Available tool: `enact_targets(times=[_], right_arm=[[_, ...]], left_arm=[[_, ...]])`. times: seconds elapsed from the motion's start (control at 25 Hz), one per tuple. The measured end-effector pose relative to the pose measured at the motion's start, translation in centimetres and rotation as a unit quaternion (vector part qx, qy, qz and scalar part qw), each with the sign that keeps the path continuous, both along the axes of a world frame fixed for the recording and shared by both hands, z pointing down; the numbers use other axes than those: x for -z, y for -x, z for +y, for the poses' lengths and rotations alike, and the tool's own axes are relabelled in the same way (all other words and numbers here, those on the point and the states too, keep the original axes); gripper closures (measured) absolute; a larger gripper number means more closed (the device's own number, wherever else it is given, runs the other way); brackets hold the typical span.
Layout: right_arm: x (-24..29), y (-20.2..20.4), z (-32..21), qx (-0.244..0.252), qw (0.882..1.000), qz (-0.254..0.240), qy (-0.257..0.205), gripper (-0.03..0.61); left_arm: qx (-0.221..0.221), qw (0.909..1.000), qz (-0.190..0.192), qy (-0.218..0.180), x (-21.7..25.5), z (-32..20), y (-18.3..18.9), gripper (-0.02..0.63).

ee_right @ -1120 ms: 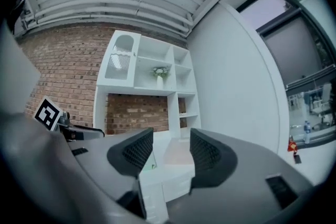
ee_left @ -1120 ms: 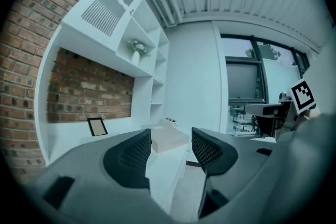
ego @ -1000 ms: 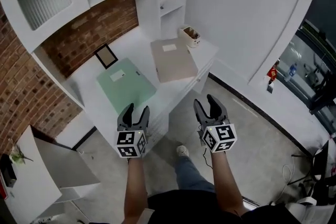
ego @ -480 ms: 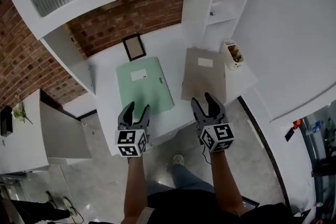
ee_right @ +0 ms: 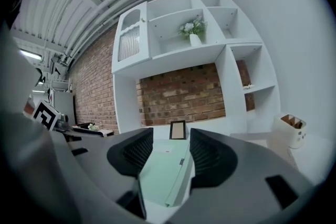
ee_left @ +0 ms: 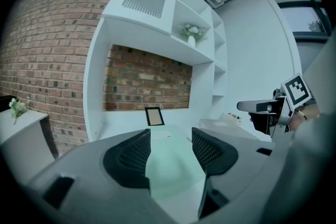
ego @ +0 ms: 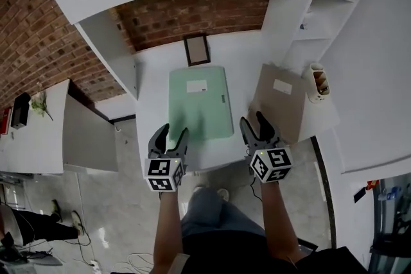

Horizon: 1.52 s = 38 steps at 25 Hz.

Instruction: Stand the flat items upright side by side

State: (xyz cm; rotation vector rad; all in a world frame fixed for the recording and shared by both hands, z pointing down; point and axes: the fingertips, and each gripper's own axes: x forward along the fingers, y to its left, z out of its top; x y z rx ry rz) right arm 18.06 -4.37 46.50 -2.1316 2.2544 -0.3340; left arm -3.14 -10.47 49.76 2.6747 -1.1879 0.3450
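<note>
Black ribbed fingers [ee_left: 128, 157] of the left gripper [ego: 172, 133] are spread, with nothing between them. They hover at the desk's [ego: 151, 106] front edge. The right gripper [ego: 254, 122] is also spread and empty, level with the left one and well apart from it.

The green folder [ego: 200, 102] lies flat at 1 o'clock from the left gripper, its near edge close to the desk's front edge. The beige folder [ego: 286, 109] lies flat at 1 o'clock from the right gripper, slightly skewed. A bare white strip runs between the two folders, and more bare desk lies at 9 o'clock of the green one.

At 12 o'clock from the green folder a small dark picture frame [ego: 197, 49] leans against the brick wall [ego: 192, 13]. A white holder [ego: 318, 82] stands at 2 o'clock from the beige folder, by the white shelf unit [ego: 308, 22].

Each folder carries a white label whose print is too small to read.
</note>
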Motion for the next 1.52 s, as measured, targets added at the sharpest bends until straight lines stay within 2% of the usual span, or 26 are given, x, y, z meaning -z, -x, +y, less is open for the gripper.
enact_targets(times=[0.12, 0.52, 0.88, 1.04, 1.24, 1.52], right_arm=[[-0.1, 0.8, -1.4, 0.012, 1.0, -0.003, 0.005, 0.379], [-0.5, 2.7, -5.1, 0.029, 0.999, -0.003, 0.03, 0.379], [-3.8, 2.6, -8.3, 0.034, 0.995, 0.0, 0.095, 0.379], [-6.3, 2.2, -10.1, 0.043, 0.987, -0.002, 0.154, 0.371], [-9.9, 1.7, -12.2, 0.048, 0.974, -0.033, 0.218, 0.351], [-14.9, 1.8, -12.9, 0.05, 0.949, -0.057, 0.305, 0.327]], left_arm=[[0.013, 0.9999, 0.0, 0.007, -0.3, -0.9, 0.8, 0.396], [0.015, 0.9993, -0.027, 0.02, -0.4, -4.5, 2.4, 0.393], [0.013, 0.9952, -0.063, 0.075, -3.2, -8.7, 1.8, 0.393], [0.01, 0.99, -0.079, 0.116, -5.3, -10.4, 0.9, 0.393], [0.009, 0.982, -0.099, 0.161, -8.4, -12.4, 0.4, 0.393], [0.015, 0.9629, -0.101, 0.25, -12.7, -13.0, 0.8, 0.38]])
